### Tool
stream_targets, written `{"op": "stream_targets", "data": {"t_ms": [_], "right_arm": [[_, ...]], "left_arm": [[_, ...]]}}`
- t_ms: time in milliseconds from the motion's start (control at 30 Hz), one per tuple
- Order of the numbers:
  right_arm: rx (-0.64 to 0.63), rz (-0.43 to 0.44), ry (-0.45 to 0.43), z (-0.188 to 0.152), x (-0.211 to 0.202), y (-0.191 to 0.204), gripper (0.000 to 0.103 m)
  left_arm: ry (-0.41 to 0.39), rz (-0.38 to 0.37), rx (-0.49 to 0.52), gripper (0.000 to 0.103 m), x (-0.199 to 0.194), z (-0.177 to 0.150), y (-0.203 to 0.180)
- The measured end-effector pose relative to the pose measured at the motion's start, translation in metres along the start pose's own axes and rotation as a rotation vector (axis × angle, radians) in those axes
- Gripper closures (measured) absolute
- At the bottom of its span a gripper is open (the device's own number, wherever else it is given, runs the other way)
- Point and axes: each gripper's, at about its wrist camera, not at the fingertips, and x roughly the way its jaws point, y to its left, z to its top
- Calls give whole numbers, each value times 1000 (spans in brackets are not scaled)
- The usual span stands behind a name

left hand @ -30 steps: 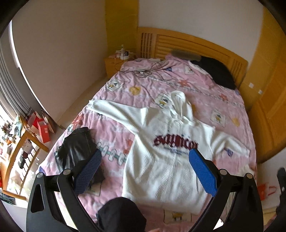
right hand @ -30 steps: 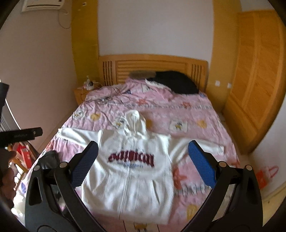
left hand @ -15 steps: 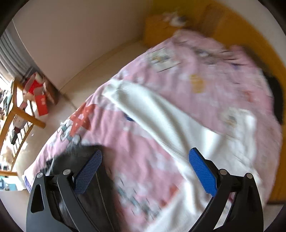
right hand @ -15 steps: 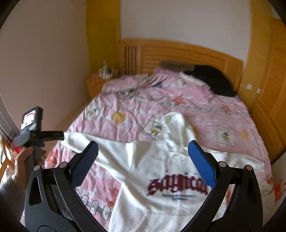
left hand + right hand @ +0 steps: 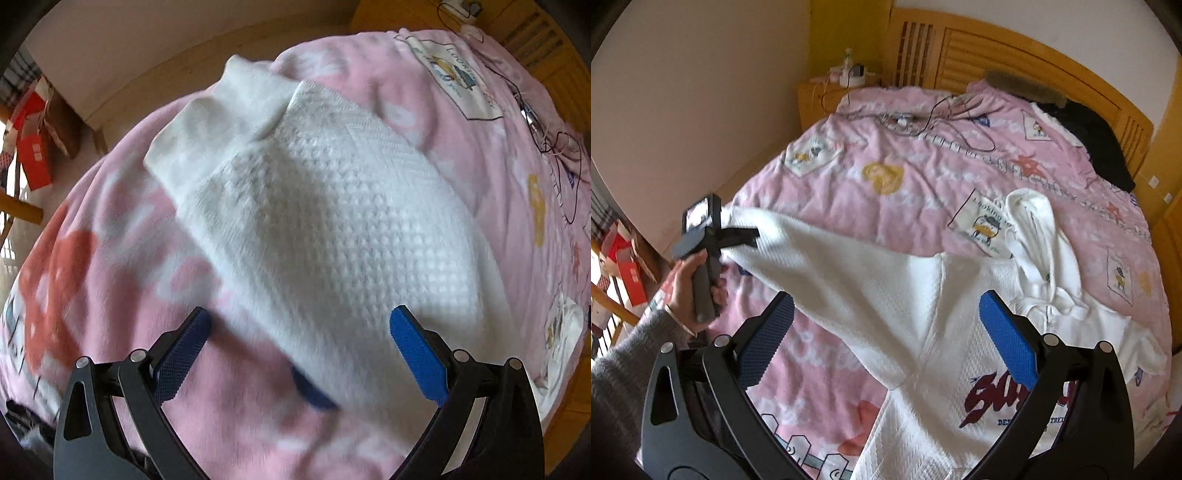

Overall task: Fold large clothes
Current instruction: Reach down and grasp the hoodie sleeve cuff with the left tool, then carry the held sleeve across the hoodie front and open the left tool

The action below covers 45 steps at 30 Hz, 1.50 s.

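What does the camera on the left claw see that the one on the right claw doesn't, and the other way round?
Only the left view shows the sleeve cuff close up, with its own open left claw over the sleeve. Only the right view shows the headboard, the hood, the red lettering, a hand holding the other tool, and the open right claw. Both show the white hoodie on the pink blanket.
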Motion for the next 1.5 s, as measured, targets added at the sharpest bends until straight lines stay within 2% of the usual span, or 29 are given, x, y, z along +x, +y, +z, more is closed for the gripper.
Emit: {"op": "stream_targets", "data": {"t_ms": [133,200,267,333,400,500,567,667,733,900,1067,1100,1200,1333,1500], "right_arm": [[-24,-11,39,-7,22,9,5],[-29,-17,61,-11,32,11,5],[-28,-8,76,-12,41,13,5],[-34,-10,79,-13,49,15,5],[-43,-13,88,-13,59,15,5],[-39,8,99,-13,77,17,5],[-49,14,82,-11,96,21,5],[-89,26,82,-6,140,37,5],[-92,31,84,-4,173,49,6],[-88,25,189,-13,248,66,6],[-97,-56,238,-37,284,65,6],[-85,-60,232,-40,285,63,6],[-50,-19,221,-49,287,58,15],[-4,-7,211,-56,275,50,15],[82,3,189,-68,250,17,15]], "left_arm": [[-50,-16,23,9,2,18,-8],[-27,-44,0,13,12,33,-7],[1,-60,-38,24,23,50,-1],[9,-90,-86,27,27,59,6],[12,-79,-77,33,29,63,5],[-13,-26,-15,53,27,61,-6],[-31,-16,23,71,21,60,-11],[-40,-24,37,87,15,59,-10],[-57,-15,57,91,12,59,-14],[-123,57,153,93,-7,46,-33],[-195,67,199,94,-39,36,-40],[-220,70,217,94,-49,32,-44],[-275,54,255,94,-71,19,-60],[-353,35,320,94,-109,-2,-91],[-418,-49,412,94,-166,-39,-143]]}}
